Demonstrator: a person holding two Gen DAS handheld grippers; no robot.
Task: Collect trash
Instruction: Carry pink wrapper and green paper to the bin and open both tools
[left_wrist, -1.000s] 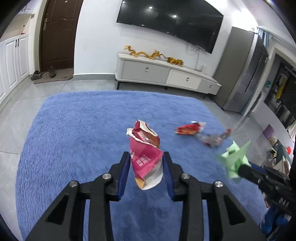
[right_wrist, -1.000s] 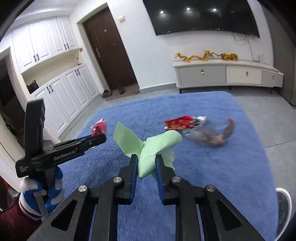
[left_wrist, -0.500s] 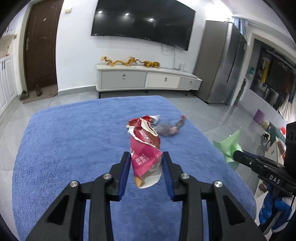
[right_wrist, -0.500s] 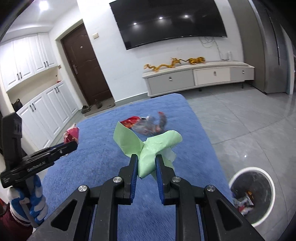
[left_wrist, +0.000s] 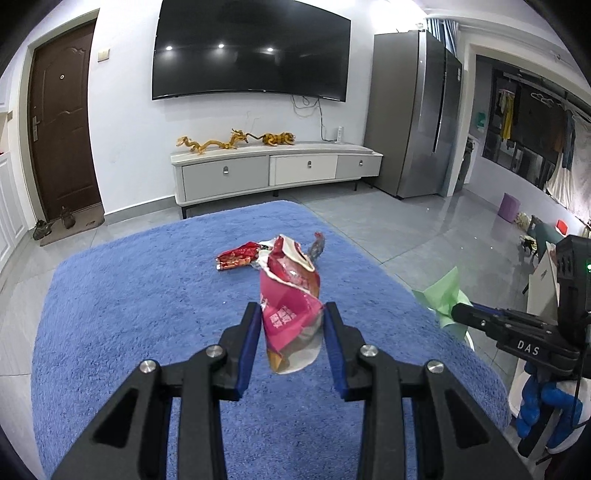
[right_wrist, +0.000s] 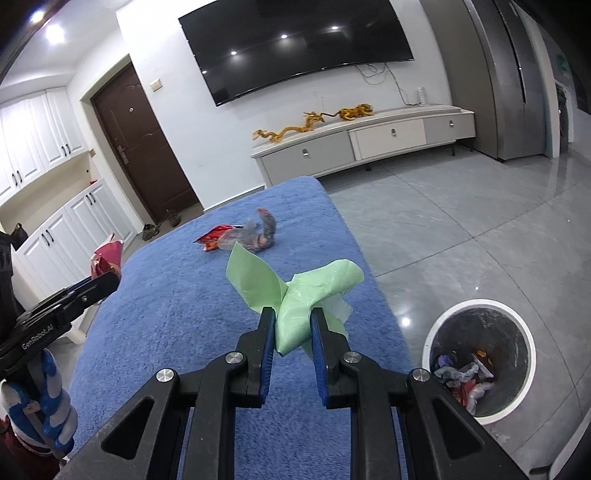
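My left gripper (left_wrist: 291, 317) is shut on a crumpled pink snack bag (left_wrist: 290, 295), held above the blue rug (left_wrist: 147, 314). My right gripper (right_wrist: 293, 321) is shut on a crumpled green plastic bag (right_wrist: 299, 295). In the left wrist view the green bag (left_wrist: 441, 295) and the right gripper (left_wrist: 458, 314) show at the right edge. On the rug lie a red wrapper (right_wrist: 214, 236) and a grey crumpled wrapper (right_wrist: 260, 234). A white round bin (right_wrist: 480, 354) with trash inside stands on the grey floor to the right of the rug.
A white TV cabinet (left_wrist: 273, 170) with gold dragon figures stands at the far wall under a black television (left_wrist: 251, 55). A brown door (left_wrist: 61, 122) is at the left and a grey fridge (left_wrist: 417, 114) at the right. Grey tiled floor (right_wrist: 461, 221) surrounds the rug.
Both grippers have swung rightwards with their bags still held. The bin has come into the right wrist view, and the wrappers on the rug now sit further left.
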